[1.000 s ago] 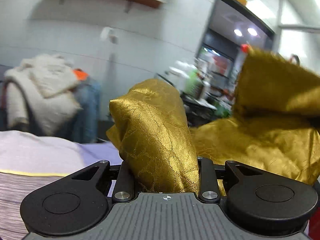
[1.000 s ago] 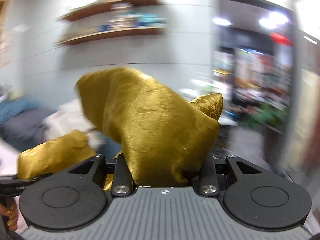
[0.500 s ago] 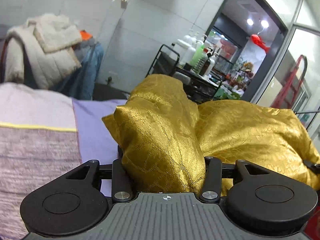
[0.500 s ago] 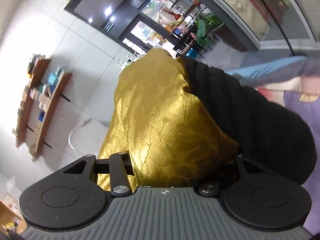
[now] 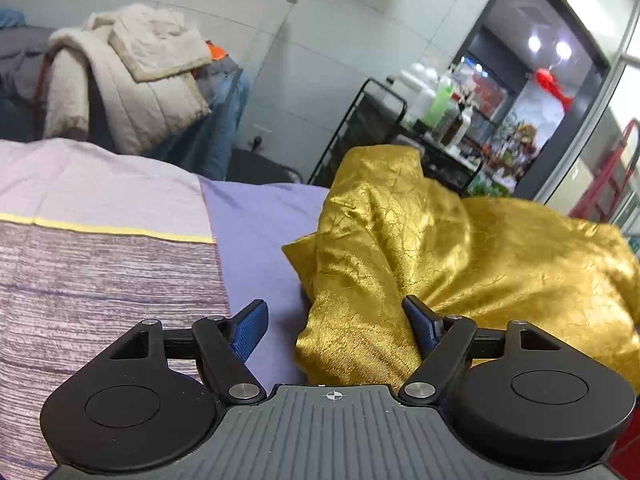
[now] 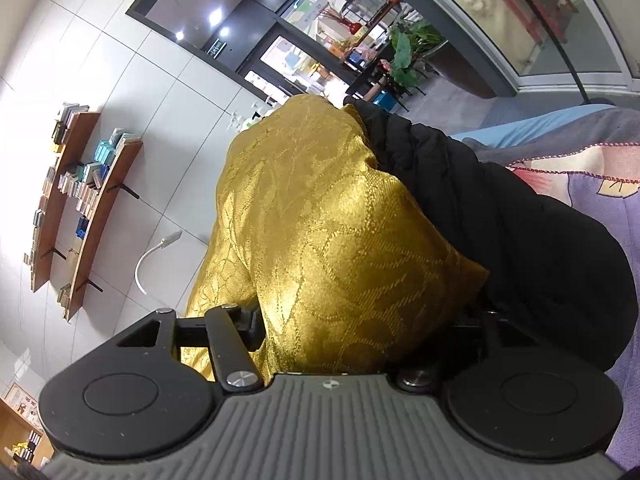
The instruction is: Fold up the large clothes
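Observation:
A shiny gold garment (image 5: 460, 248) lies bunched on the purple bed cover (image 5: 256, 216). My left gripper (image 5: 336, 320) is open low over the bed; its blue-padded fingers (image 5: 250, 326) stand apart, and a fold of gold cloth lies between them against the right one. In the right wrist view the gold garment (image 6: 328, 240) fills the space between the fingers of my right gripper (image 6: 360, 332), which is shut on it. A black padded garment (image 6: 520, 220) lies against the gold cloth on the right.
A striped grey and lilac blanket (image 5: 100, 272) covers the bed's left side. A chair with cream quilts and blue clothes (image 5: 132, 92) stands behind. A black cart with bottles (image 5: 420, 128) stands by the wall. Wooden shelves (image 6: 80, 208) hang on the wall.
My left gripper has opened and let go of the gold cloth, which now rests on the bed. My right gripper still holds its fold and has barely moved.

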The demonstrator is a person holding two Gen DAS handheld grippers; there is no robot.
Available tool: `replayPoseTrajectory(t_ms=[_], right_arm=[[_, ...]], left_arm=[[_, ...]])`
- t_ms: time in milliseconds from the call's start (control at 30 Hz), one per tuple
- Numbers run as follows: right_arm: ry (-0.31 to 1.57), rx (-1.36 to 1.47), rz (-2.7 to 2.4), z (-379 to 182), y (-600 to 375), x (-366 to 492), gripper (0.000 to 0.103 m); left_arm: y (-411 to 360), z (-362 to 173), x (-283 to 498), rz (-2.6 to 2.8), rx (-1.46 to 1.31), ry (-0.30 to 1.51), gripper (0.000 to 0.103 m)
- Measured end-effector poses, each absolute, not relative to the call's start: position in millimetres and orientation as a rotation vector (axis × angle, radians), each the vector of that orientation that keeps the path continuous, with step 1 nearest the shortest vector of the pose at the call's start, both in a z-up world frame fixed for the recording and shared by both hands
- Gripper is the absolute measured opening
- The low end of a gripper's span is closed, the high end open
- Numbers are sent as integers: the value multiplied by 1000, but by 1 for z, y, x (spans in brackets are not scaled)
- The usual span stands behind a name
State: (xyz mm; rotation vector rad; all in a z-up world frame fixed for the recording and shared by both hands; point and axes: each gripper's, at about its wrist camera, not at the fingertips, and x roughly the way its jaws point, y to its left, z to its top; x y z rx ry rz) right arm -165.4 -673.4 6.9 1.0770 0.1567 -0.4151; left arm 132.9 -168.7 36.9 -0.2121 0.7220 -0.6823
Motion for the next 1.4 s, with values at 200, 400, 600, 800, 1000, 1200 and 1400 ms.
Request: replayPoseTrajectory(t_ms=[200,400,600,800,1000,1200,1400], right_arm=[[178,1050,-423,15,-672,-168,77],[204,1012,-445,26,-668,-168,84],[206,987,-465,39,-665,-183,87],[152,1012,-559,42,-667,-215,89],[202,953,-662,53,-654,-233,90],[331,654,-663,96,-592,-216,103],[620,369,-522,113,-520,-145,102]], left_arm=[[-175,54,116,-644,-81,670,103],[-175,63,105,-616,10,629,103],[-170,70,101,-587,59,652,103],[-161,74,96,-534,112,641,103],[-150,86,81,-509,135,634,103],[-159,100,37,-595,211,634,103],[-206,102,12,-698,306,798,103]])
